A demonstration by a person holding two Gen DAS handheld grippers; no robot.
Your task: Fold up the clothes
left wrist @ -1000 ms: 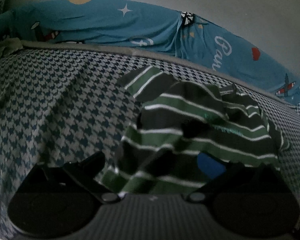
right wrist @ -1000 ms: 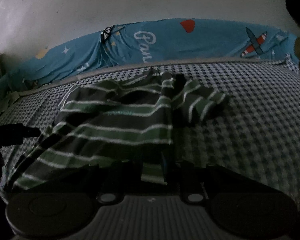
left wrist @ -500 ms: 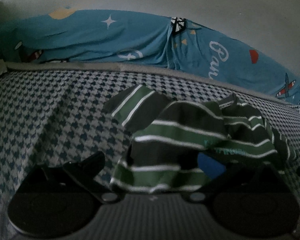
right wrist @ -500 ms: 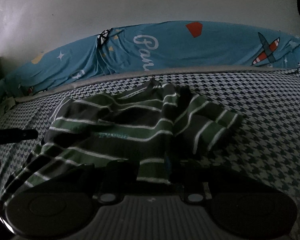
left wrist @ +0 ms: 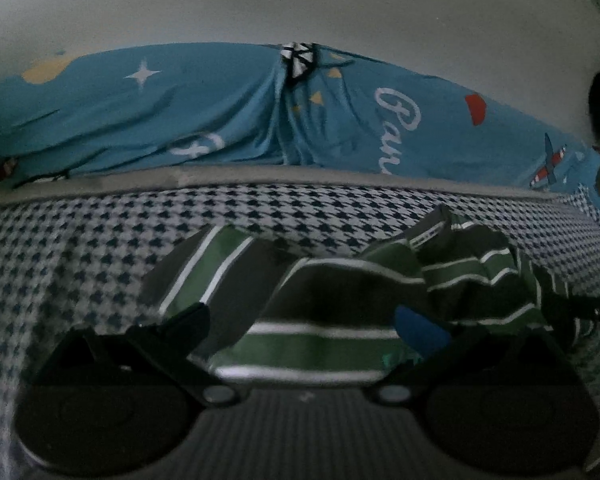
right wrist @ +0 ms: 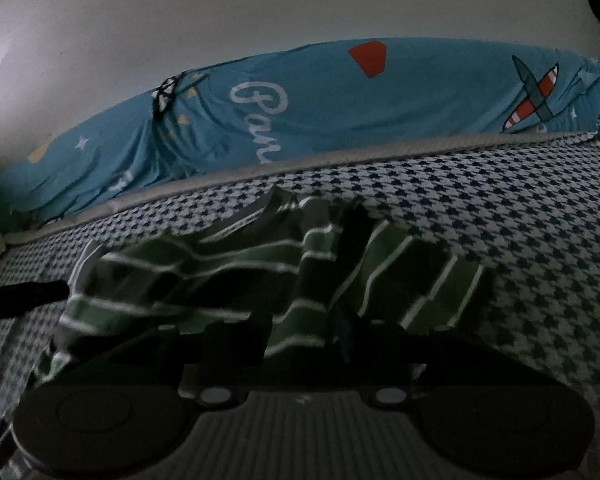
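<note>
A dark grey and green striped shirt [left wrist: 331, 292] lies bunched on the houndstooth bed cover [left wrist: 80, 248]. My left gripper [left wrist: 307, 328] stands wide open with the shirt's hem between its fingers; the left finger [left wrist: 176, 328] and the blue-tipped right finger [left wrist: 419, 332] are apart. In the right wrist view the same shirt [right wrist: 228, 272] is gathered up, one sleeve [right wrist: 419, 276] spread to the right. My right gripper [right wrist: 303, 336] is shut on a fold of the shirt's hem.
A blue printed sheet [left wrist: 220, 112] covers the bolster along the white wall behind the bed. The other gripper's dark finger [right wrist: 24, 296] shows at the left edge of the right wrist view. Bare houndstooth cover [right wrist: 539, 240] lies to the right.
Both grippers moved forward toward the wall, carrying the shirt's lower edge up over its body. The shirt looks shorter and more bunched. The left jaws stay open, the right stay shut.
</note>
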